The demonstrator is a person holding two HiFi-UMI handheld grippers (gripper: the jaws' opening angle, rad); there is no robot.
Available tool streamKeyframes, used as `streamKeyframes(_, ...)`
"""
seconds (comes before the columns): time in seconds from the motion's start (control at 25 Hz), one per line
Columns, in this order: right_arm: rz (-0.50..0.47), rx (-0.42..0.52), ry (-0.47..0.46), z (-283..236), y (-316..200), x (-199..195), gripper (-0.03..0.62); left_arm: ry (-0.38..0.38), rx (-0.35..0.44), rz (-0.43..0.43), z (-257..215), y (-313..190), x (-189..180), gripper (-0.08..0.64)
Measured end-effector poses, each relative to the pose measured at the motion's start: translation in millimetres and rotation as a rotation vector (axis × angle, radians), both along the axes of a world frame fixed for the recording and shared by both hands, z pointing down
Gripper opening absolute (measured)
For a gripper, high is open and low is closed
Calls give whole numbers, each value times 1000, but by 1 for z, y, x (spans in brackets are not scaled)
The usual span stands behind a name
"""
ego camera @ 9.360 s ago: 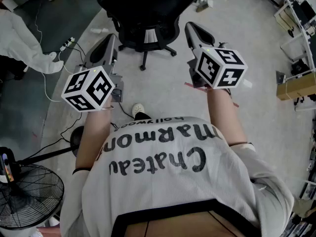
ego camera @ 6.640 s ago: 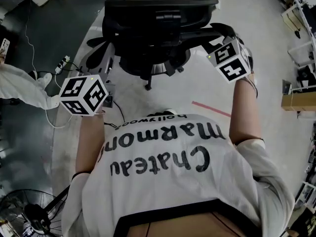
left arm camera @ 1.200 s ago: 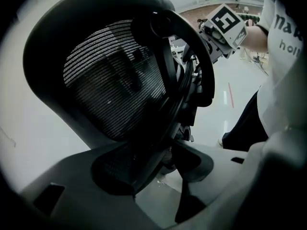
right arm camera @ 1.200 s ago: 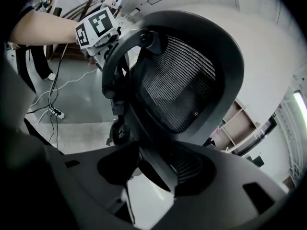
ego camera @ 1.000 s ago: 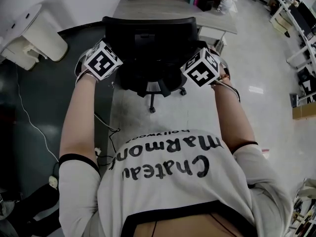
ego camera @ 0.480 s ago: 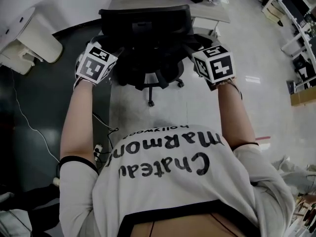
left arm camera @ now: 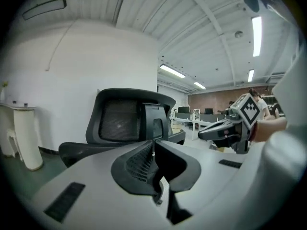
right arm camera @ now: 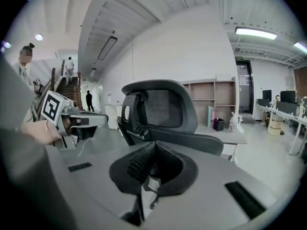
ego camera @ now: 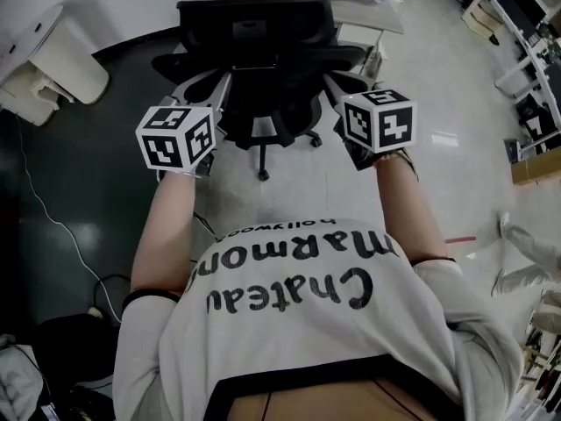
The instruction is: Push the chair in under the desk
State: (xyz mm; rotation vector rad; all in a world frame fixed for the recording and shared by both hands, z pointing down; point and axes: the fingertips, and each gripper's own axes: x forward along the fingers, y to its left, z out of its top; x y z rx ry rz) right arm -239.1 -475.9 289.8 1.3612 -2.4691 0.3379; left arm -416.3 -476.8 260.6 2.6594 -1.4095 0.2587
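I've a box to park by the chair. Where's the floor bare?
Bare: the pale floor right of the chair, out to the far desks, and the dark floor between the chair and the white unit. Crowded: around the chair's wheeled base.

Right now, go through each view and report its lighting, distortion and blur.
Head view: dim and flat, the black mesh office chair nearly detail-less, edges bowed. Left gripper view: fisheye circle with black corners; the white ceiling strip light blows out. Right gripper view: same fisheye, evenly lit, chair sharp.
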Motion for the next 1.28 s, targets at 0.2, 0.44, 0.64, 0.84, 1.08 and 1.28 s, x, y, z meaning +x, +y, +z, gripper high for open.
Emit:
streamKeyframes(0.2,-111,84,-178,-25,28,-16,11,123,21,-1,-18,34,28,23)
streamKeyframes(0.44,-152,181,-166,-42,64,0,11,136,49,-9,-20,81,75,23)
streamKeyframes(0.64,-157,165,-169,-37,93,28,11,158,30,-38,-12,111,99,23)
streamKeyframes(0.84,-161,136,-170,-27,116,49,11,183,24,-79,-12,138,110,23)
streamKeyframes(1.08,-163,127,-151,-20,137,66,11,220,17,-108,-9,167,118,23)
streamKeyframes(1.28,-164,123,-159,-6,154,75,11,212,20,-121,5,189,127,23)
